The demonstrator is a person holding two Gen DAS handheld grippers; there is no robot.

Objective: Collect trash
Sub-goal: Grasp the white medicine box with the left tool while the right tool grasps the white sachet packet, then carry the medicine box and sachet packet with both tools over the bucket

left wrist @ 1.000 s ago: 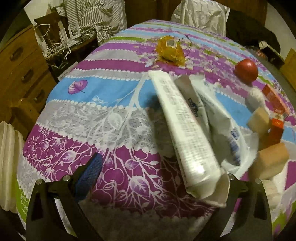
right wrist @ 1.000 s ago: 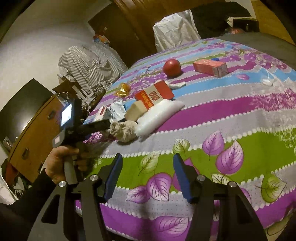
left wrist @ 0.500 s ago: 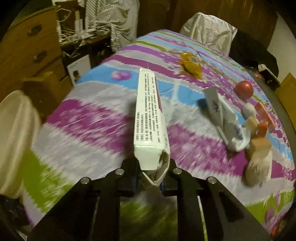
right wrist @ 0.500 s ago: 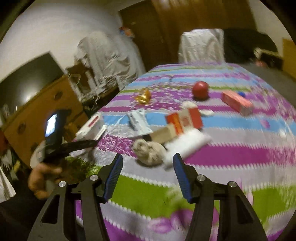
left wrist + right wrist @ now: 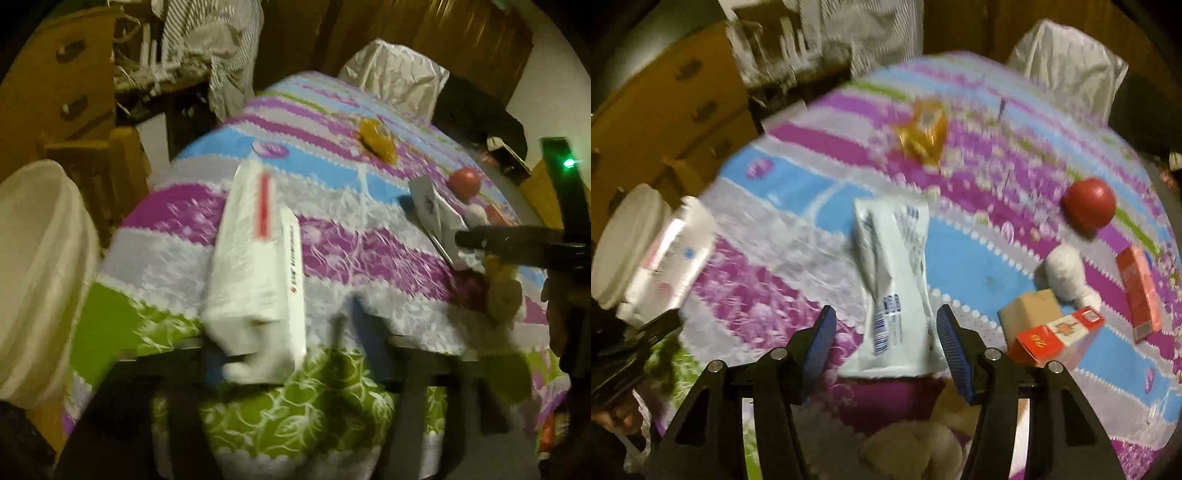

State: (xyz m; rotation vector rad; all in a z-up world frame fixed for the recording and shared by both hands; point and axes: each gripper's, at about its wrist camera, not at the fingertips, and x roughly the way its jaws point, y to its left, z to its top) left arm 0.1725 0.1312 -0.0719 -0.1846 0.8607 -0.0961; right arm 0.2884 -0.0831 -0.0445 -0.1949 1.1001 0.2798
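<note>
A long white box (image 5: 255,266) with a red stripe stands tilted between the fingers of my left gripper (image 5: 290,347). The jaws are opening: the box leans on the left finger, and the right finger (image 5: 364,332) stands clear of it. Just left of it is a white bin (image 5: 37,277), below the table edge. My right gripper (image 5: 886,343) is open over the tablecloth. A crumpled white packet (image 5: 894,280) lies flat between its blue pads, which do not press on it. The right wrist view also shows the white box (image 5: 668,258) at far left, beside the bin (image 5: 624,243).
On the flowered tablecloth (image 5: 979,258) lie a yellow wrapper (image 5: 923,129), a red ball (image 5: 1089,206), two orange-red boxes (image 5: 1056,336) (image 5: 1137,291), a tan block (image 5: 1030,314), a white wad (image 5: 1067,273) and a beige wad (image 5: 912,450). A plastic-covered chair (image 5: 1067,62) stands behind, a wooden dresser (image 5: 62,81) at left.
My left gripper shut on the white box, carried it left to the table edge beside the bin, and its jaws have now parted. My right gripper swung left and now straddles the white packet.
</note>
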